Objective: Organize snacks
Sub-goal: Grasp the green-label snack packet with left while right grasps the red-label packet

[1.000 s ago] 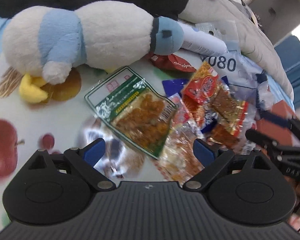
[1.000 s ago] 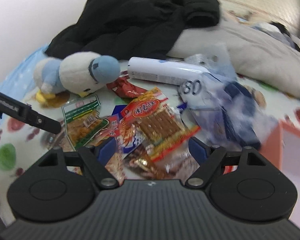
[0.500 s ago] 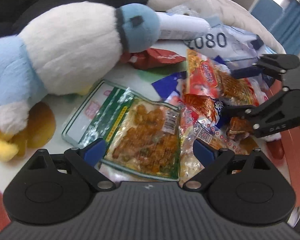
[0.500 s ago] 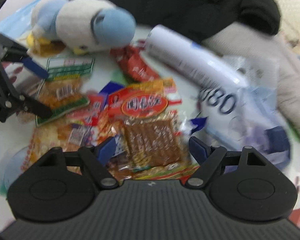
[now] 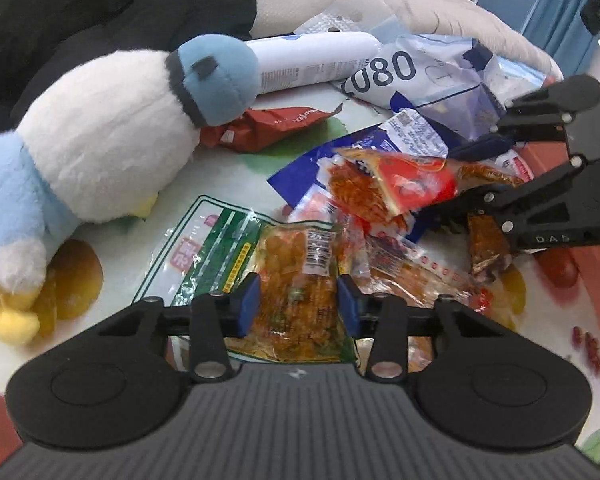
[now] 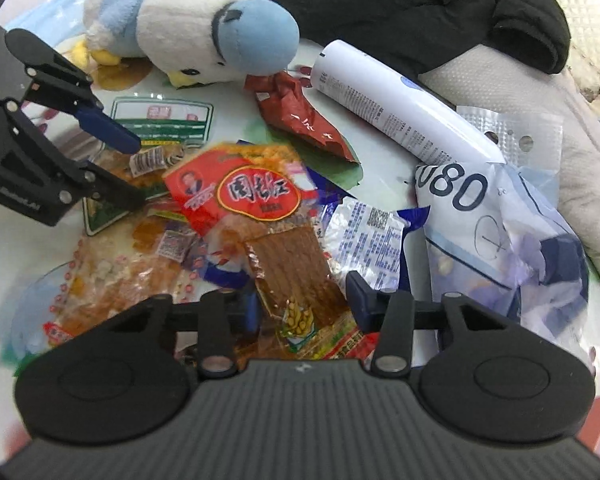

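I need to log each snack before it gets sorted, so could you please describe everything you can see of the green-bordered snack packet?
The green-bordered snack packet is a flat, glossy plastic pouch with a clear window showing orange-brown chunks, a white barcode sticker and a white-and-green header with a pink label. It lies on the fruit-print tablecloth beside the plush penguin, its right edge against other snack packets. The left gripper is closing with the packet's near end between its blue pads, and the plastic crinkles there.
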`<state>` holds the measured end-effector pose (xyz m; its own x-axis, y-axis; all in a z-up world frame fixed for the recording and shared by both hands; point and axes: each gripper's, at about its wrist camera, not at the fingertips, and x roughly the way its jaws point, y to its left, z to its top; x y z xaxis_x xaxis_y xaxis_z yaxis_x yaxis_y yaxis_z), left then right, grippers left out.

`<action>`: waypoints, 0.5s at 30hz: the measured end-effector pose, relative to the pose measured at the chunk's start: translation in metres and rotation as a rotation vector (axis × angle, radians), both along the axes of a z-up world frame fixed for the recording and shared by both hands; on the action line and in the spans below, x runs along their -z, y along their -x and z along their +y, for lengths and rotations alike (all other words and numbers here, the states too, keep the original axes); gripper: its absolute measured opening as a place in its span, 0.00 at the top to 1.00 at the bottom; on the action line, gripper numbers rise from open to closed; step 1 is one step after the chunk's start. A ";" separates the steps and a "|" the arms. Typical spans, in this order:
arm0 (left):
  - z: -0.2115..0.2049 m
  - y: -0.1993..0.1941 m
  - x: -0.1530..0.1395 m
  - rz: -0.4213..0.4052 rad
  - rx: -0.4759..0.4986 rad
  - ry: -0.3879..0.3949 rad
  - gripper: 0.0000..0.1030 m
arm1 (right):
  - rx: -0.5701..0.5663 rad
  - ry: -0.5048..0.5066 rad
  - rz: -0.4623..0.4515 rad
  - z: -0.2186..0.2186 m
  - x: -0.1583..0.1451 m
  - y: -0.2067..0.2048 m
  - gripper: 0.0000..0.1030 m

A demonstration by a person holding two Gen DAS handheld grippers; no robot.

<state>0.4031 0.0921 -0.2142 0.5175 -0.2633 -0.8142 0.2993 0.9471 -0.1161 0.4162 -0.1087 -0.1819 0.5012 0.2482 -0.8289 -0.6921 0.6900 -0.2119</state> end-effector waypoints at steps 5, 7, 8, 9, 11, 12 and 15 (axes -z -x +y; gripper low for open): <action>0.008 0.022 -0.008 0.026 -0.020 0.054 0.60 | 0.039 -0.043 -0.019 -0.006 -0.014 0.021 0.77; 0.012 0.032 -0.011 0.051 -0.035 0.071 0.60 | 0.061 -0.058 -0.042 -0.008 -0.021 0.031 0.78; 0.013 0.038 -0.014 0.057 -0.036 0.070 0.61 | 0.074 -0.068 -0.045 -0.010 -0.024 0.035 0.79; 0.014 0.043 -0.016 0.059 -0.035 0.068 0.61 | 0.084 -0.077 -0.048 -0.012 -0.028 0.040 0.79; 0.016 0.057 -0.023 0.057 -0.040 0.069 0.63 | 0.101 -0.100 -0.067 -0.015 -0.035 0.054 0.80; 0.018 0.062 -0.026 0.057 -0.047 0.073 0.63 | 0.111 -0.111 -0.080 -0.017 -0.038 0.060 0.80; 0.021 0.080 -0.036 0.055 -0.075 0.097 0.64 | 0.163 -0.159 -0.110 -0.024 -0.049 0.080 0.82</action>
<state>0.3230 0.1134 -0.1786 0.4940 -0.3043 -0.8145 0.2189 0.9501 -0.2222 0.3367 -0.1329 -0.1326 0.6307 0.2796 -0.7239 -0.5477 0.8212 -0.1600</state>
